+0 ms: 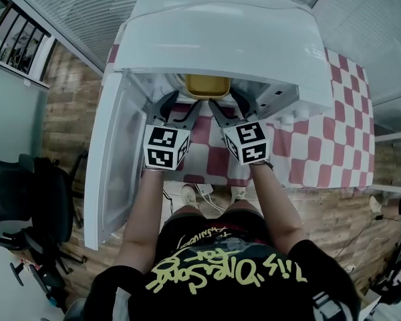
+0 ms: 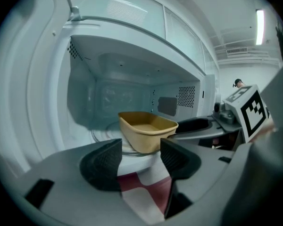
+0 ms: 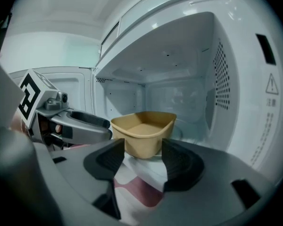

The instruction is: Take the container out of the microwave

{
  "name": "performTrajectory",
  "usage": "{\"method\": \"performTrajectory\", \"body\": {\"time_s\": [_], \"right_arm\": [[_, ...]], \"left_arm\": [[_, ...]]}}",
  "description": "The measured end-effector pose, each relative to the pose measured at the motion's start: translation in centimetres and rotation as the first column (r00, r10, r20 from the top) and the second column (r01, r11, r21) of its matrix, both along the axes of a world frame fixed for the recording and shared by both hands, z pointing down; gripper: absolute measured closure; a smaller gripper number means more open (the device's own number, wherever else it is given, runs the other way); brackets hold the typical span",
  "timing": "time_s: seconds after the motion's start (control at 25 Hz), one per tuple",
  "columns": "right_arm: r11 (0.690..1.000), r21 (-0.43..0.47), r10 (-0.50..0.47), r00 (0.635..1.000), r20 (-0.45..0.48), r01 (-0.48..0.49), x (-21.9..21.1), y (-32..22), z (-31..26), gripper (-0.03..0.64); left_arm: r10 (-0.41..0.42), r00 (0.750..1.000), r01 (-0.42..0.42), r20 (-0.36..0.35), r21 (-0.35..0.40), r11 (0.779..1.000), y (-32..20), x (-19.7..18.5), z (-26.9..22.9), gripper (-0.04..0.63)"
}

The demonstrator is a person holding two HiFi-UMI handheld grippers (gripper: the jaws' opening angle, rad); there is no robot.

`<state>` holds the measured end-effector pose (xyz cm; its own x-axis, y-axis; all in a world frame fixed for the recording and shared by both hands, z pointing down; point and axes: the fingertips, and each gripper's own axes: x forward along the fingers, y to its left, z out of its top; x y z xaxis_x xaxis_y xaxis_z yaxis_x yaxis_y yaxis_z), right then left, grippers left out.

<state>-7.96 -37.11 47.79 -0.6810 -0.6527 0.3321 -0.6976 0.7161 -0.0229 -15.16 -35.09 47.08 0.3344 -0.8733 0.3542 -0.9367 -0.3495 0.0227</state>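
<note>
Head view: looking steeply down on the microwave [image 1: 214, 39], door [image 1: 113, 166] wide open to the left, container [image 1: 207, 85] inside, just past the opening. Poised at the mouth with left claw [image 1: 182, 109] and right claw [image 1: 227, 105] side by side, both spread and touching nothing. Judging by that: opened, but not yet gripped and not yet lifted out. Left gripper view: peering between the parted, empty jaws of the left claw [image 2: 140, 149] at the container [image 2: 148, 128], set on the glass plate [image 2: 101, 133] near the front and turned corner-on. Appears well apart from both side walls and the roof. Right gripper view: much the same, with the right claw [image 3: 140, 152] wide open and holding nothing, the container [image 3: 144, 126] straight ahead beyond the tips, and the right wall well apart. Left to do, probably: reach in, close on the rim, and draw out over the sill above the checked bench [image 1: 321, 146], minding the door edge on the left.
</note>
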Motion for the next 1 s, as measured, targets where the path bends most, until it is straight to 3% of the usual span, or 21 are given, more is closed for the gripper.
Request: {"method": "performTrajectory", "body": {"time_s": [0.72,1.0], "right_arm": [[1.0,0.008,-0.003,0.999,0.036,0.003,-0.7,-0.3,-0.5,0.385],[1.0,0.011,0.007,0.999,0.046,-0.008,-0.6,-0.5,-0.5,0.385]], "left_arm": [[0.044,0.993,-0.045,0.108,-0.001,0.999,-1.2,1.1,0.4,0.354],[0.033,0.995,-0.032,0.095,-0.011,0.999,-1.6,1.0,0.6,0.357]]}}
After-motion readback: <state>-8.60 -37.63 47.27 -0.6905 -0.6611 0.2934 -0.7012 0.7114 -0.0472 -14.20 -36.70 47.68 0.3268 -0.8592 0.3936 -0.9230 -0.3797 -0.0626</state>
